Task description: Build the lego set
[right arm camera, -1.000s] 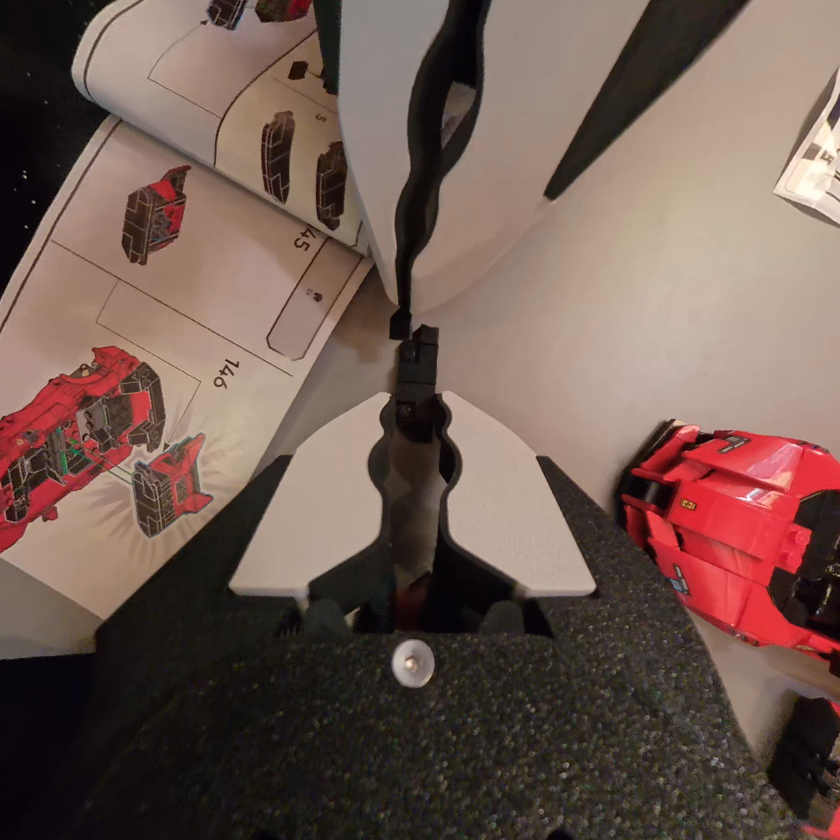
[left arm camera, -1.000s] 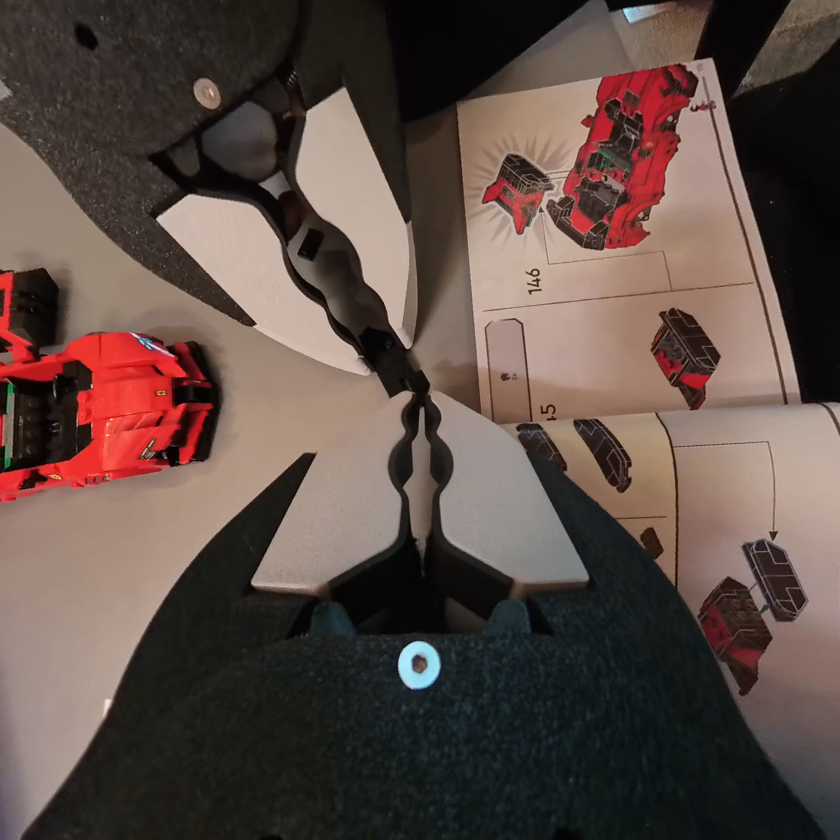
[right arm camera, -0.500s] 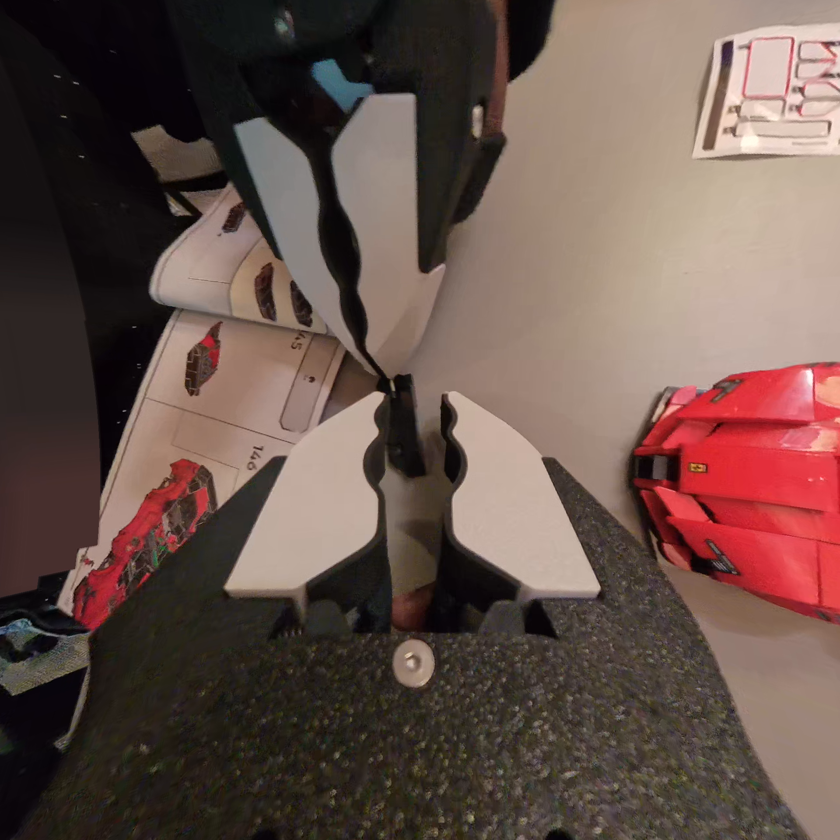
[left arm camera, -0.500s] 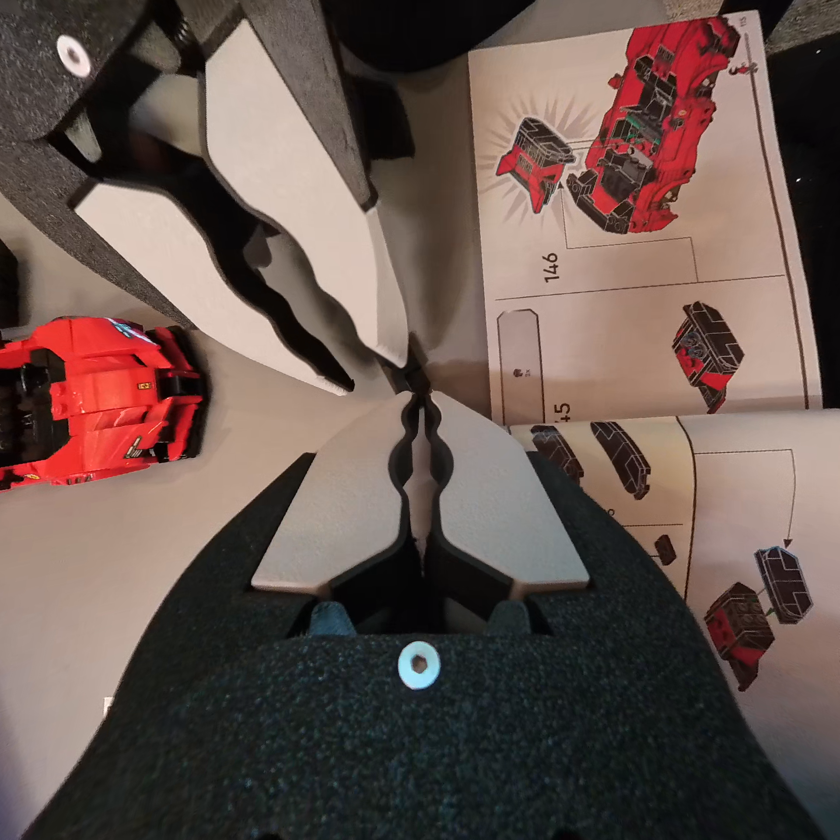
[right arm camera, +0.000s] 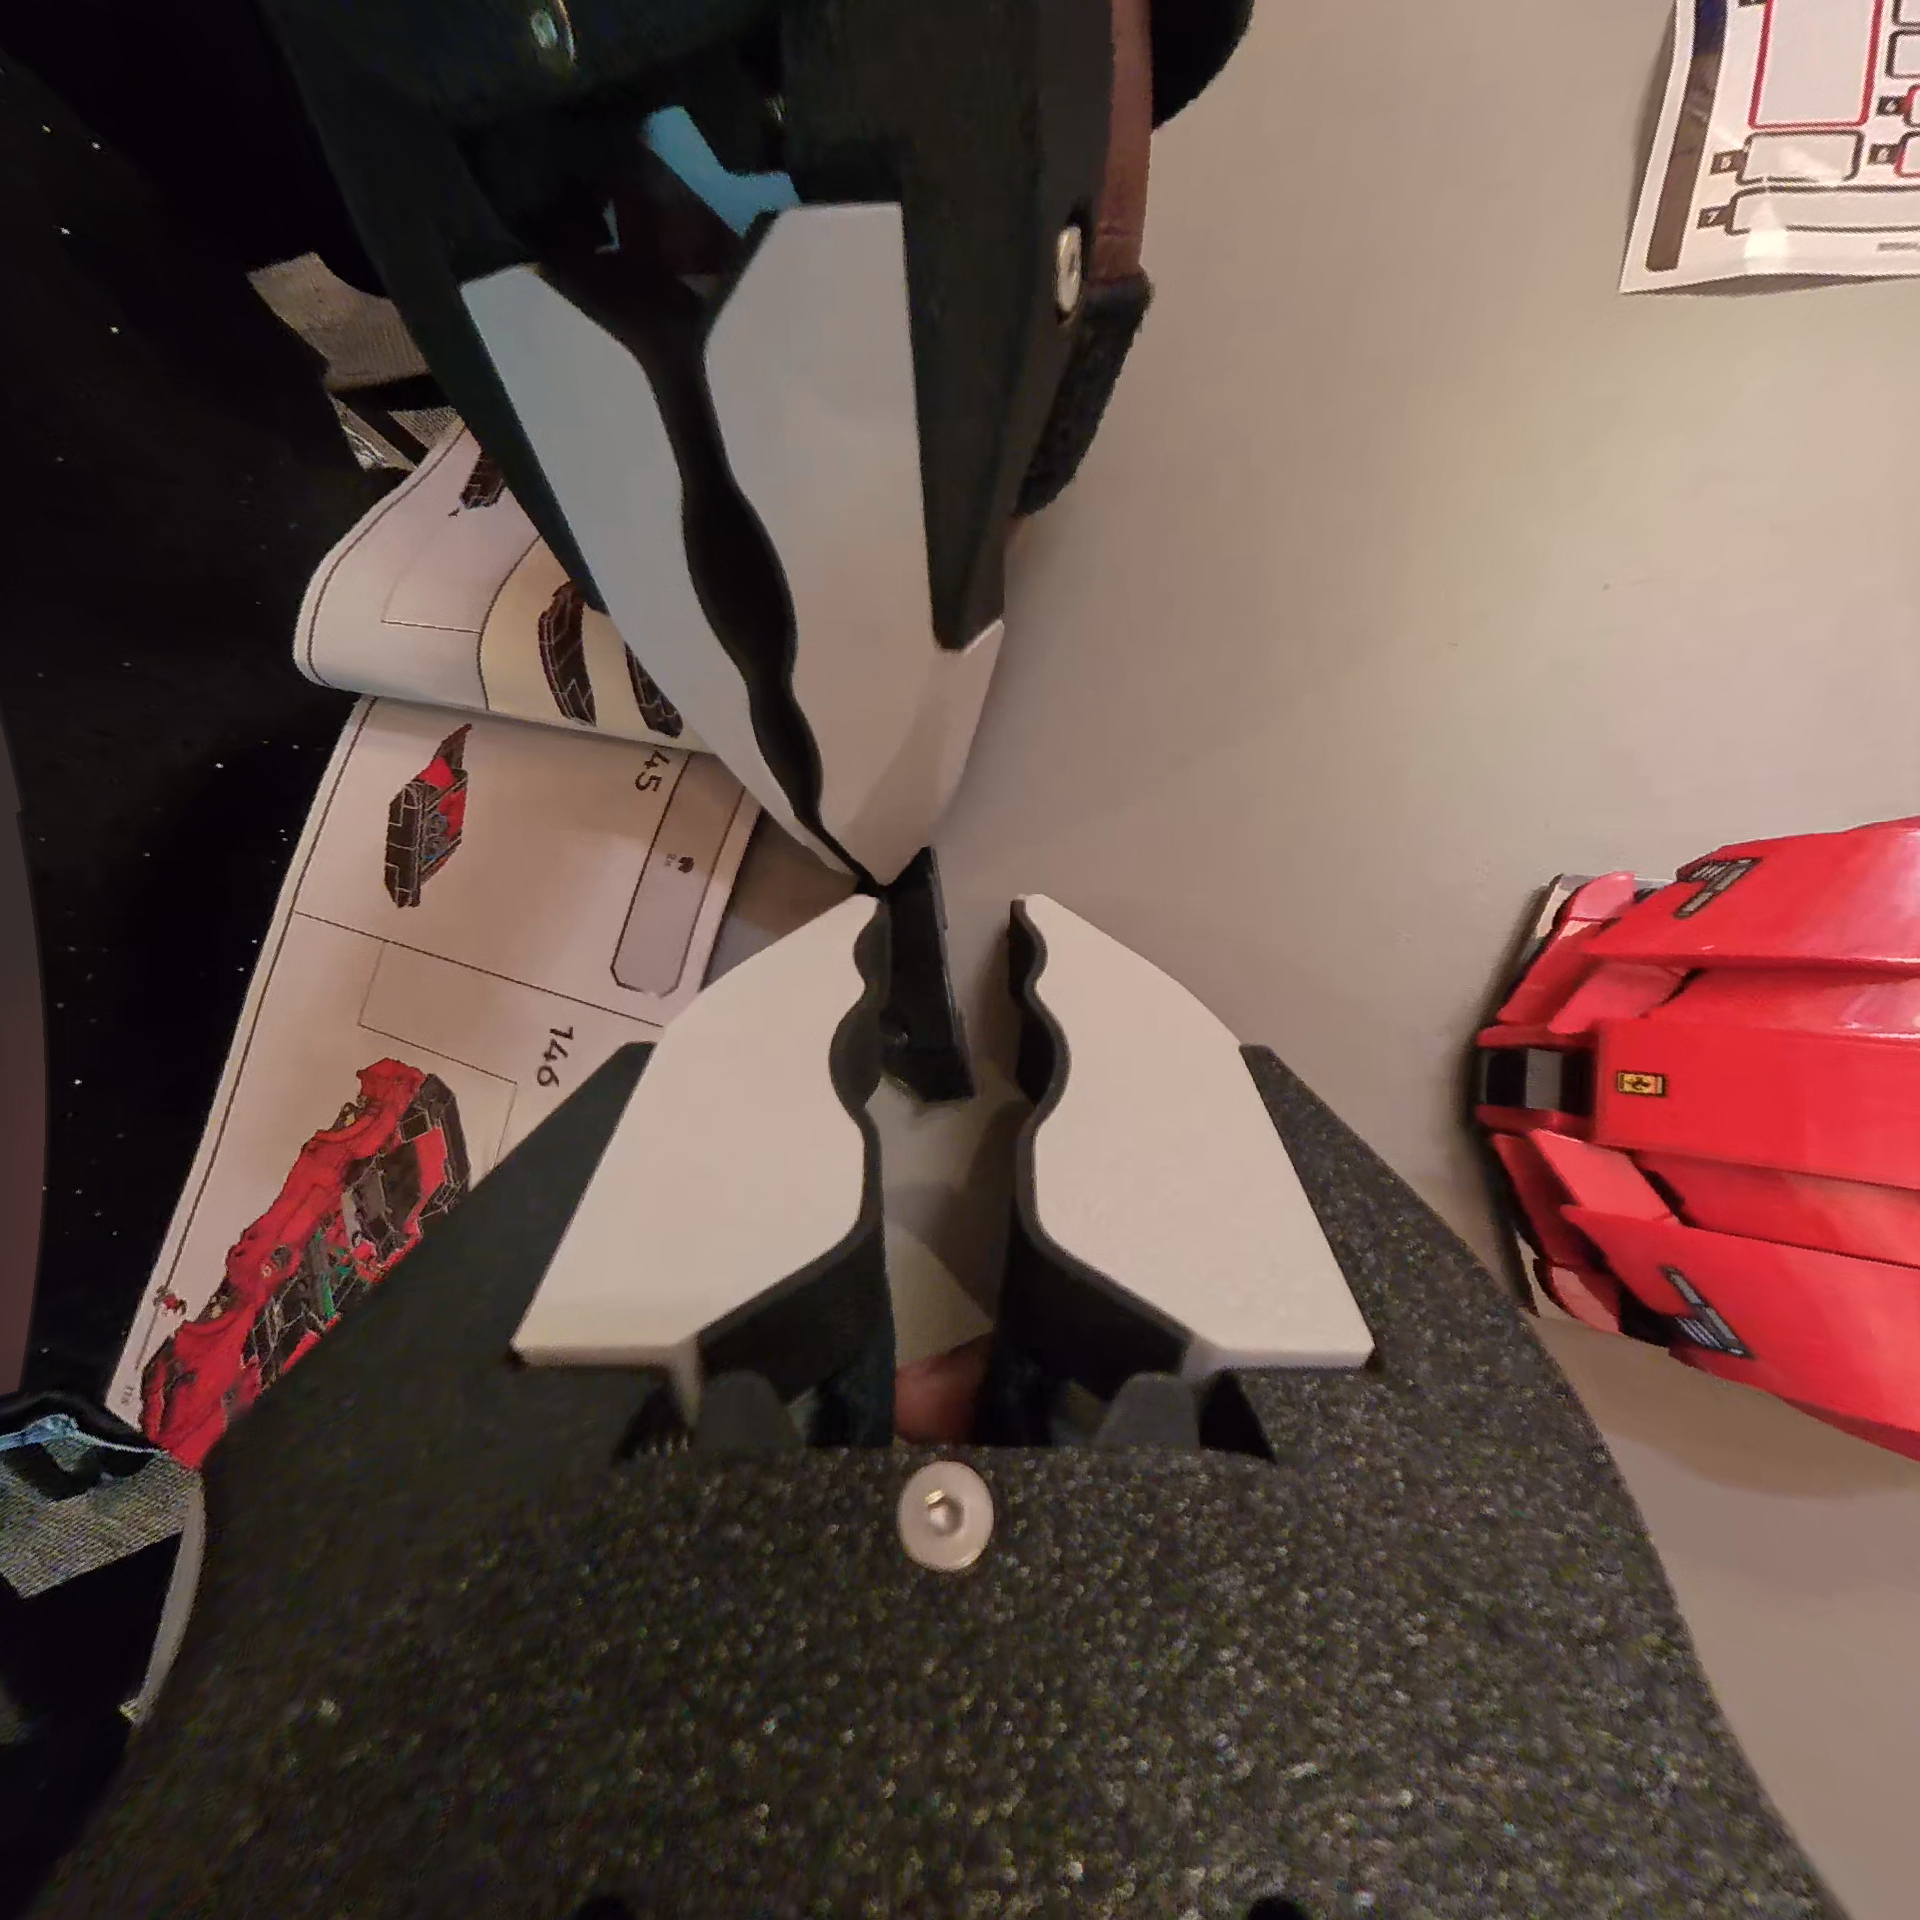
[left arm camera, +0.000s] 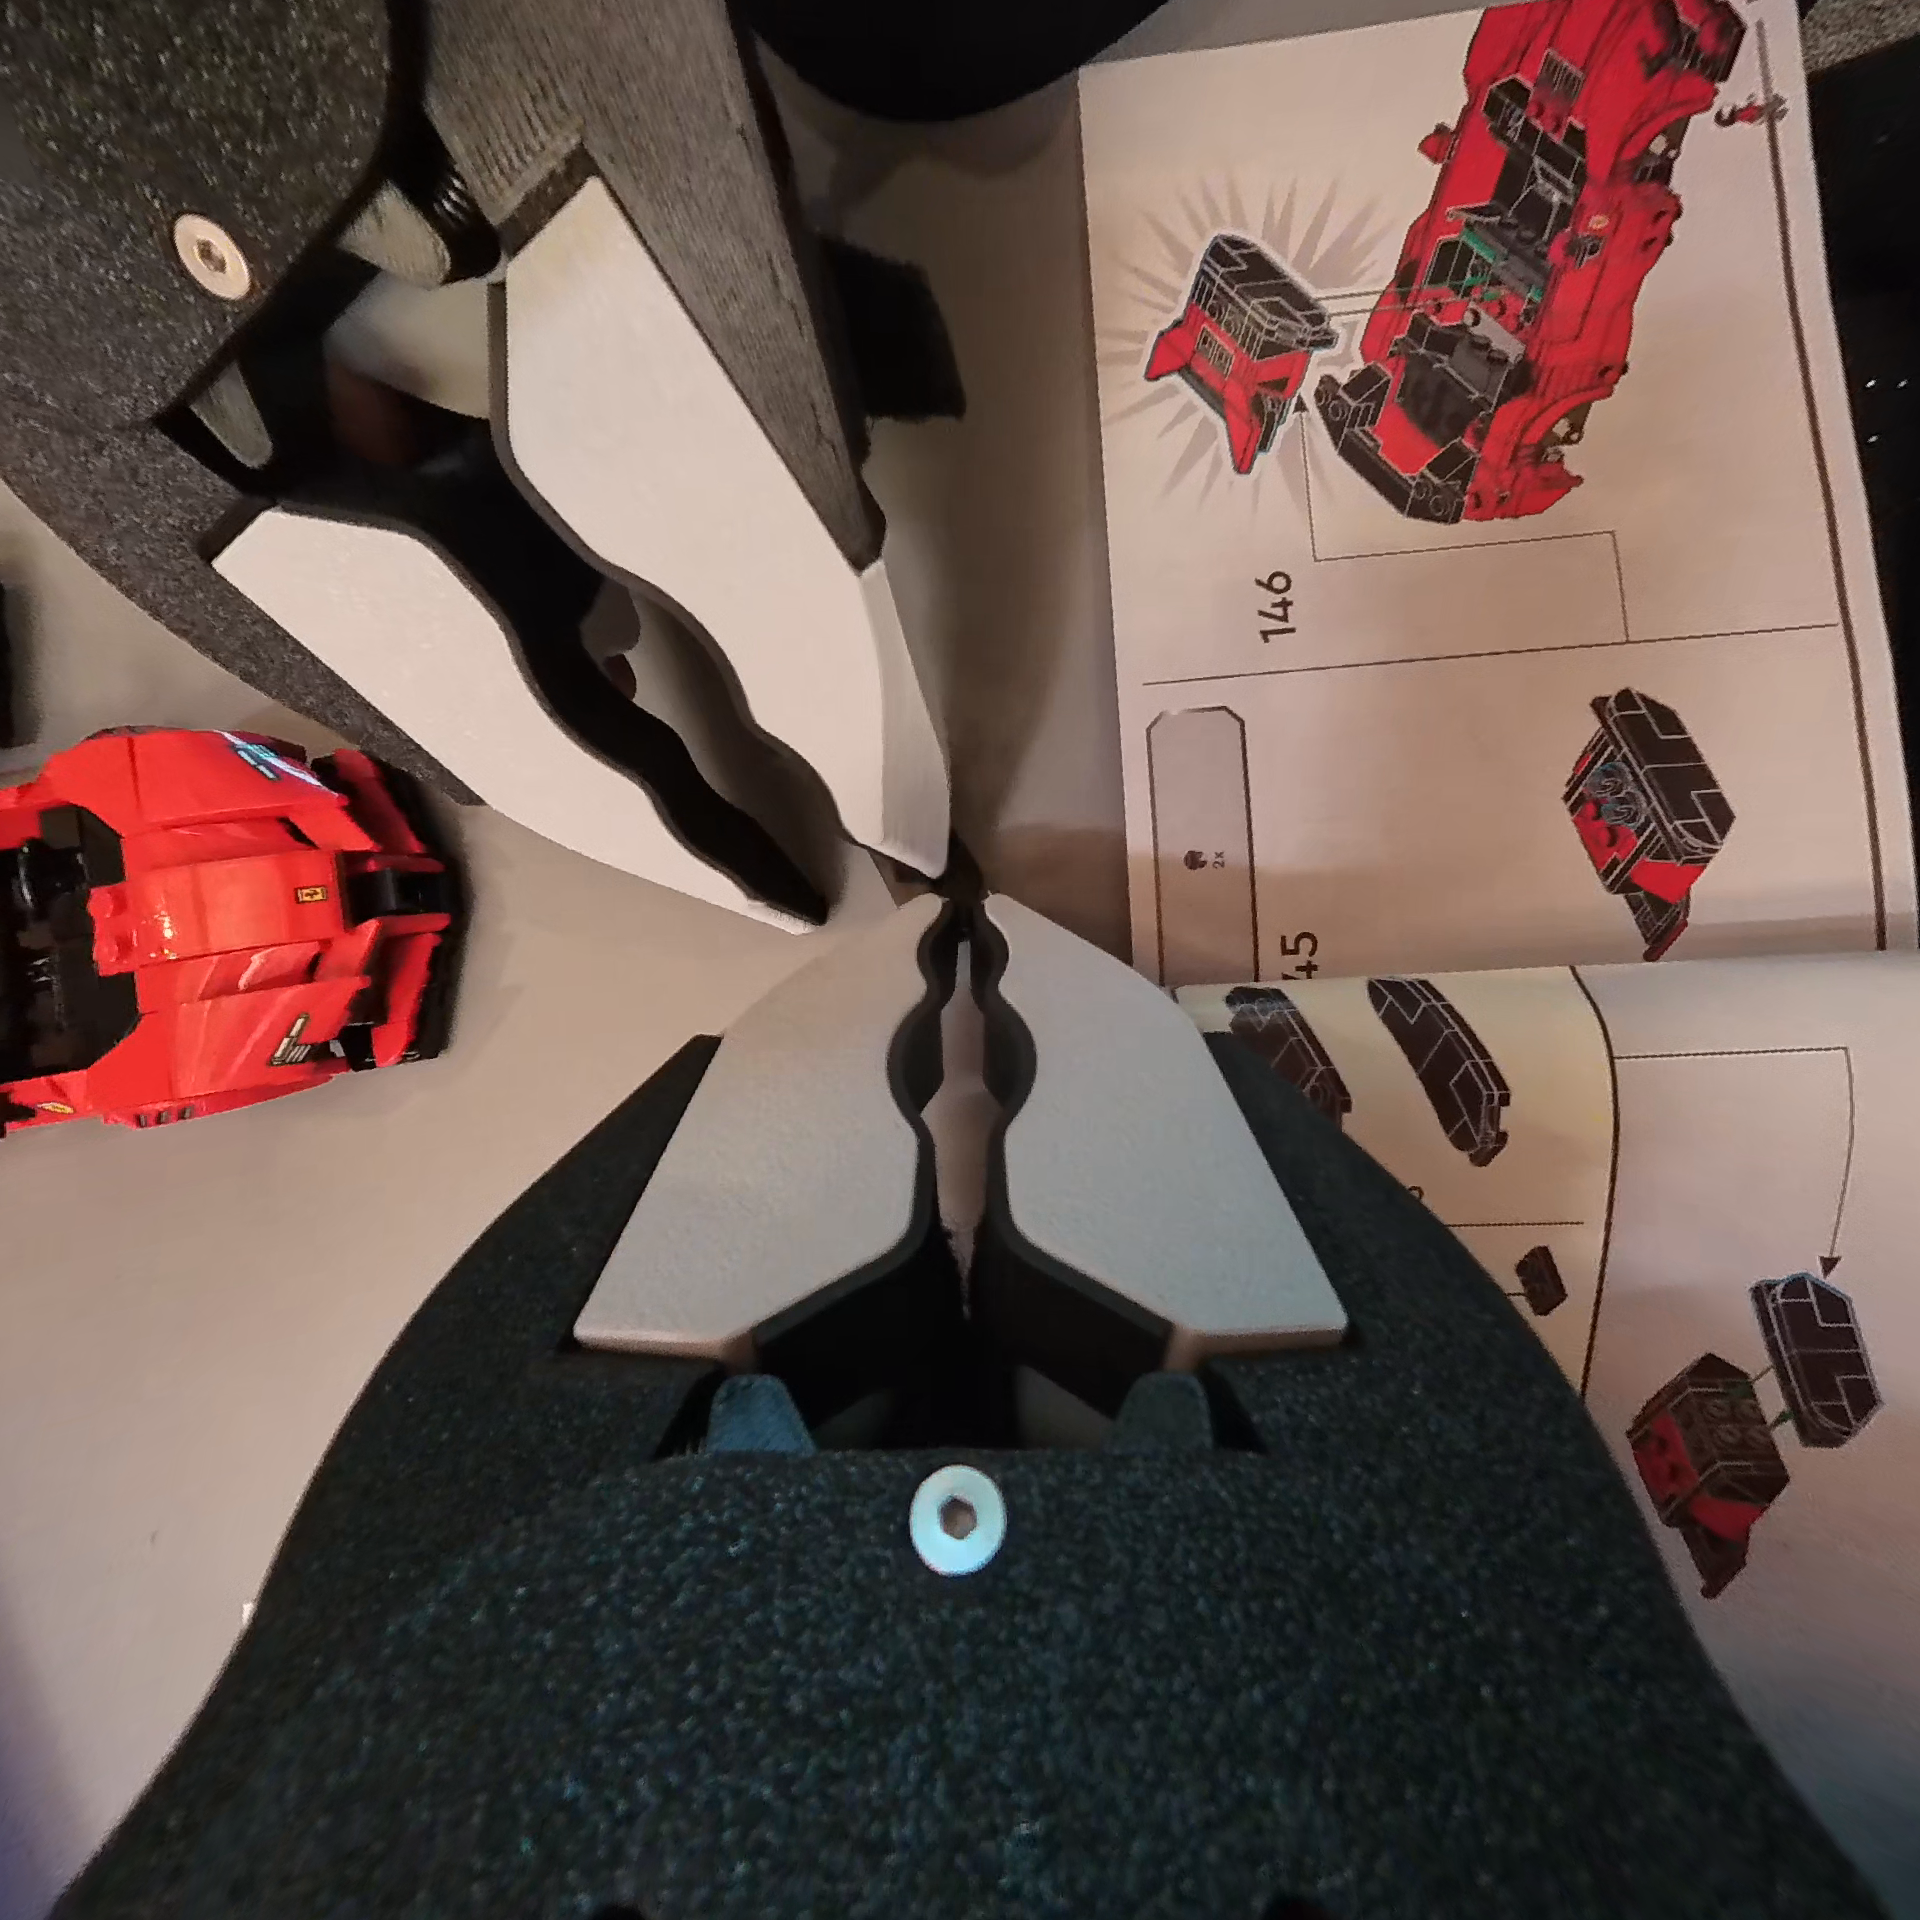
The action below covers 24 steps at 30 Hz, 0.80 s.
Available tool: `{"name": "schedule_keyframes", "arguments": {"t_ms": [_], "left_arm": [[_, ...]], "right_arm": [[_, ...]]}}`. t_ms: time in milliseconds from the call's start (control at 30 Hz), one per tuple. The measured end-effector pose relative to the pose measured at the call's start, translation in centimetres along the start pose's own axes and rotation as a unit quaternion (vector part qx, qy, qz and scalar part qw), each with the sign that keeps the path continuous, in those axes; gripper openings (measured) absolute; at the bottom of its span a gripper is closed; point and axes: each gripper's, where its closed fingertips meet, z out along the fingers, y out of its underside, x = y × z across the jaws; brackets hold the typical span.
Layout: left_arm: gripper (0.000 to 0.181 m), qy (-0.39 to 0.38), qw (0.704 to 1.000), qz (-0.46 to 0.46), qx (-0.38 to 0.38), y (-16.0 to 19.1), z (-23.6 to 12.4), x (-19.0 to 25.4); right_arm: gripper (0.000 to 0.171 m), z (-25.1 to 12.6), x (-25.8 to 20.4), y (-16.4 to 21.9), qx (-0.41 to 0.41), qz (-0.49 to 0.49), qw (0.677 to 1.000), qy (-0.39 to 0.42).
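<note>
A small black lego piece [right arm camera: 925,987] hangs between the two grippers above the grey table. My left gripper [left arm camera: 958,909] is shut, its tips pinching the piece's top end; only a sliver of the piece [left arm camera: 962,881] shows in that view. In the right wrist view the left gripper [right arm camera: 868,875] comes down from above. My right gripper [right arm camera: 945,914] is open around the piece, which leans on its left finger and is clear of the right one. It also shows open in the left wrist view [left arm camera: 862,888]. The red lego car [left arm camera: 208,935] [right arm camera: 1714,1143] lies on the table to the side.
The open instruction booklet [left arm camera: 1455,623] [right arm camera: 499,935] lies beside the grippers, partly under them. A sticker sheet [right arm camera: 1787,145] lies at the far edge of the grey table [right arm camera: 1351,520]. Dark surroundings lie beyond the booklet. My left and right fingertips are right by each other.
My right gripper, shut on the black piece a second ago, has opened around it. The left gripper stays shut at the piece's end. The right gripper has also tilted and swung.
</note>
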Motion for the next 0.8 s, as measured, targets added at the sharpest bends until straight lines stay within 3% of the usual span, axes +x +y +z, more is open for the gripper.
{"name": "schedule_keyframes", "arguments": {"t_ms": [533,800], "left_arm": [[0.002,-0.002,1.000,-0.008,-0.006,0.04,0.11,-0.09],[0.002,-0.008,1.000,-0.018,0.003,0.04,0.05,-0.06]], "right_arm": [[0.023,0.12,-0.19,0.30,-0.074,-0.017,0.996,0.044],[0.015,0.32,-0.75,0.39,-0.102,0.021,0.994,0.027]]}}
